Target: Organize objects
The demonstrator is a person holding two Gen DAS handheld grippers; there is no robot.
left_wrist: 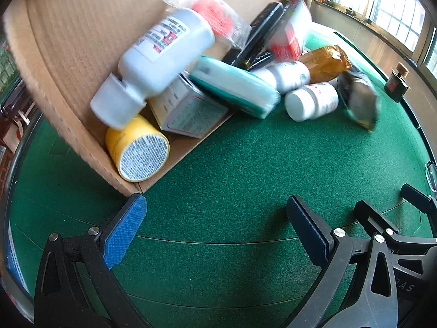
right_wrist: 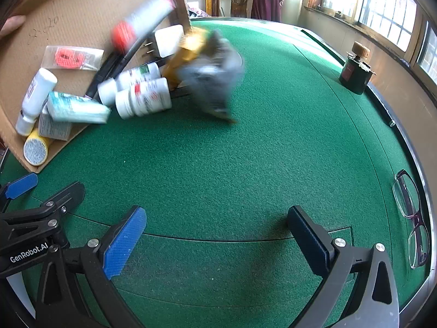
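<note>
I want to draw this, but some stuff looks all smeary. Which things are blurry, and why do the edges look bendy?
In the right wrist view, the grey pouch and the red-capped tube are smeared, as if moving, while the eyeglasses look sharp. In the left wrist view, the white bottle is slightly blurred and the yellow jar is clearer. The fisheye lens curves the green table edge in both.

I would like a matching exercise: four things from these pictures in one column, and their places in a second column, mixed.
Things:
1. yellow jar
2. eyeglasses
3. dark bottle with cork
4. grey pouch

Places:
A. near the table's right edge, close to the right claw
B. lowest corner of the tilted cardboard box
C. far right, below the windows
D. on the green felt, just outside the box

Pairs: 1-B, 2-A, 3-C, 4-D
</note>
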